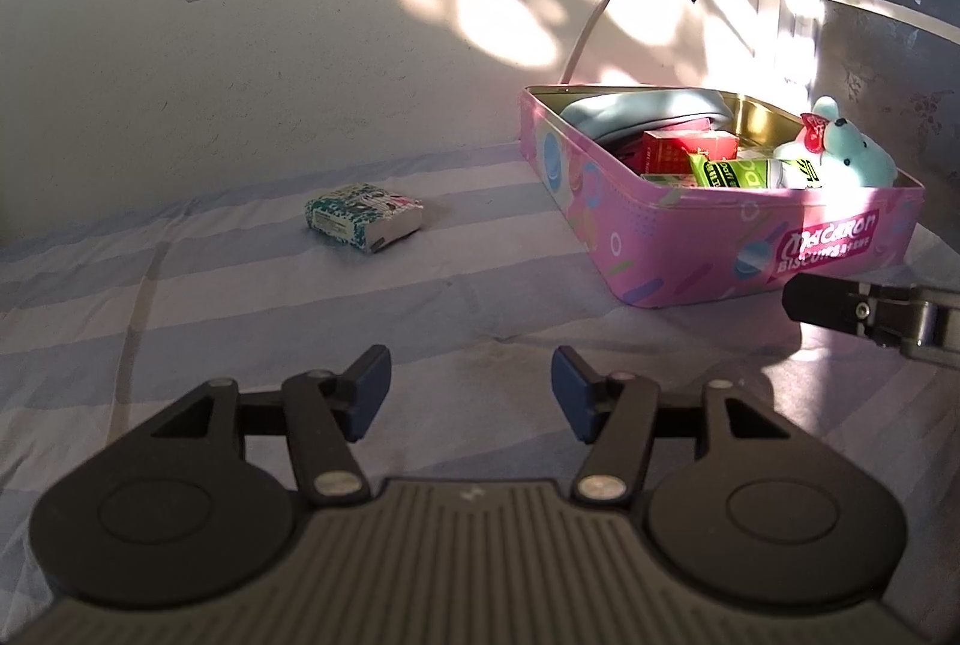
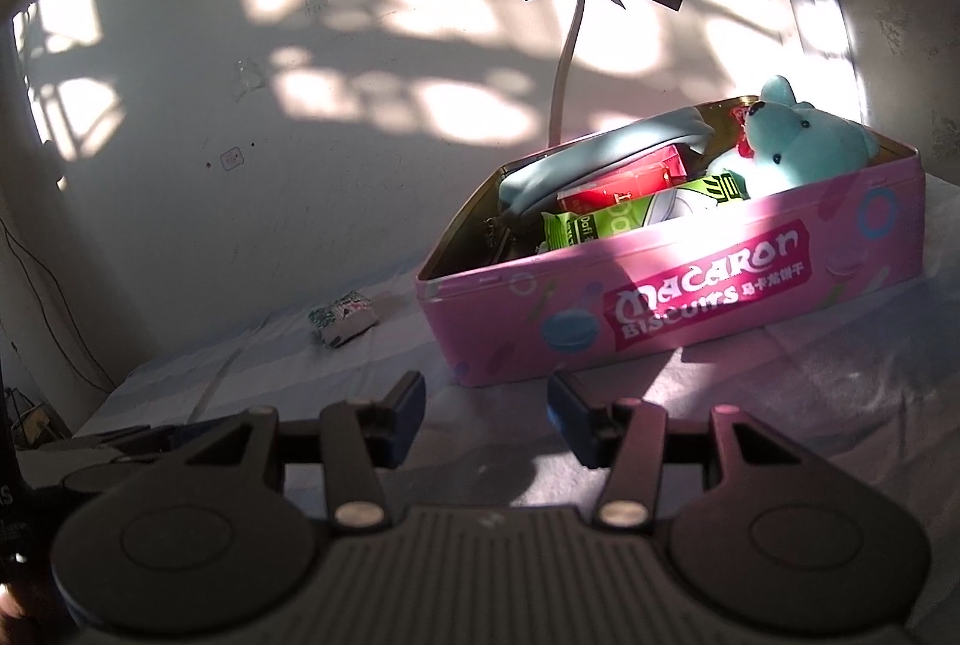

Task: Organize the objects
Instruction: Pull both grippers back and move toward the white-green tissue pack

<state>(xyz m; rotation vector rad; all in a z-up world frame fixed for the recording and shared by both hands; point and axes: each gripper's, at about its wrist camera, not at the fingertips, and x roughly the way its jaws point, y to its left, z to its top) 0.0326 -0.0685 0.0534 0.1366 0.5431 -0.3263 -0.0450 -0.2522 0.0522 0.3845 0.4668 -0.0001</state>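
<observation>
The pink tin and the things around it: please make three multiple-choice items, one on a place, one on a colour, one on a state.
1. Where is the small packet?
A. in the tin
B. on the cloth, left of the tin
C. in a gripper

2. What colour is the plush toy?
A. teal
B. yellow
C. brown

3. How are the left gripper's jaws?
A. shut on the packet
B. shut, empty
C. open, empty

Answers: 1 B, it lies apart from the tin. 2 A, sunlit in the tin. 3 C, a clear gap shows cloth.
</observation>
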